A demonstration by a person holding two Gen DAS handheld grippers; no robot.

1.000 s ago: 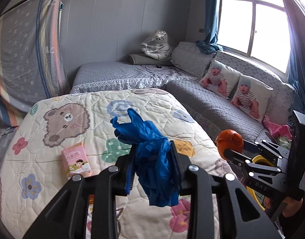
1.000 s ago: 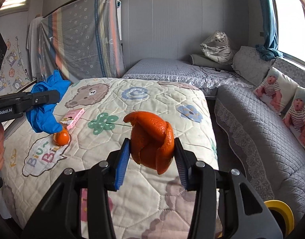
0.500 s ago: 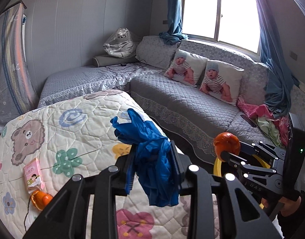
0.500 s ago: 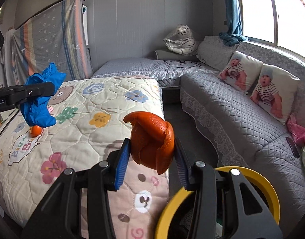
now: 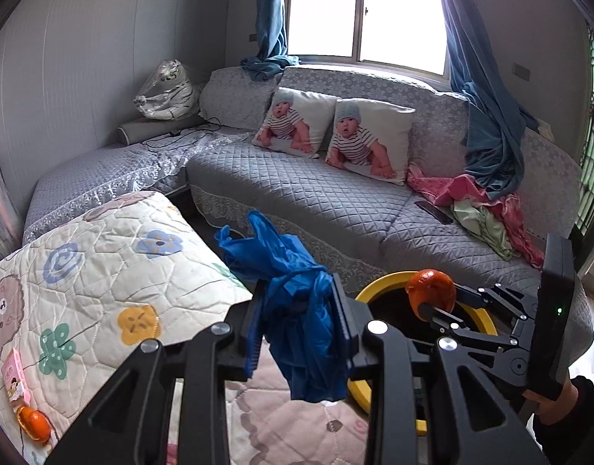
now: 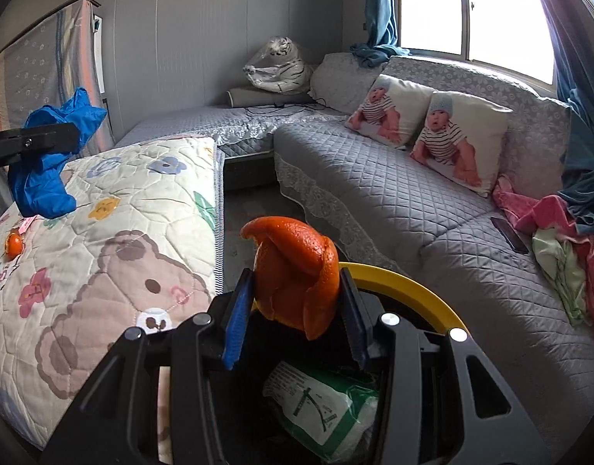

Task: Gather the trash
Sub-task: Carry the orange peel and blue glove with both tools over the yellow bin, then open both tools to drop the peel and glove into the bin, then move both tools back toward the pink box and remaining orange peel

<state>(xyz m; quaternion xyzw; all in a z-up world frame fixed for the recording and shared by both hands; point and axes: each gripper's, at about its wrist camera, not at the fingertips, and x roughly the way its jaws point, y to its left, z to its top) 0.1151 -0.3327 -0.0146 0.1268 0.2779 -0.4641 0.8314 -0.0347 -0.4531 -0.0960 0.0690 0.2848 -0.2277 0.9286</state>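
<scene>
My left gripper (image 5: 297,321) is shut on a crumpled blue glove (image 5: 293,302), held above the quilt's edge; the glove also shows in the right wrist view (image 6: 45,162). My right gripper (image 6: 295,310) is shut on an orange peel (image 6: 297,271) and holds it over the yellow-rimmed bin (image 6: 405,283). The peel (image 5: 430,294) and bin rim (image 5: 374,283) also show in the left wrist view. A white and green wrapper (image 6: 320,407) lies inside the bin. A small orange piece (image 5: 35,422) and a pink carton (image 5: 14,379) lie on the quilt.
A cartoon quilt (image 5: 103,271) covers the low surface at left. A grey L-shaped sofa (image 5: 335,201) runs behind, with two baby-print pillows (image 5: 335,131), a phone (image 5: 434,211) and pink clothes (image 5: 475,201). A dark floor gap (image 6: 250,213) lies between quilt and sofa.
Both grippers swung right, away from the quilt and toward the sofa side. The yellow bin came into view under the right gripper. Both grips stayed shut on their loads.
</scene>
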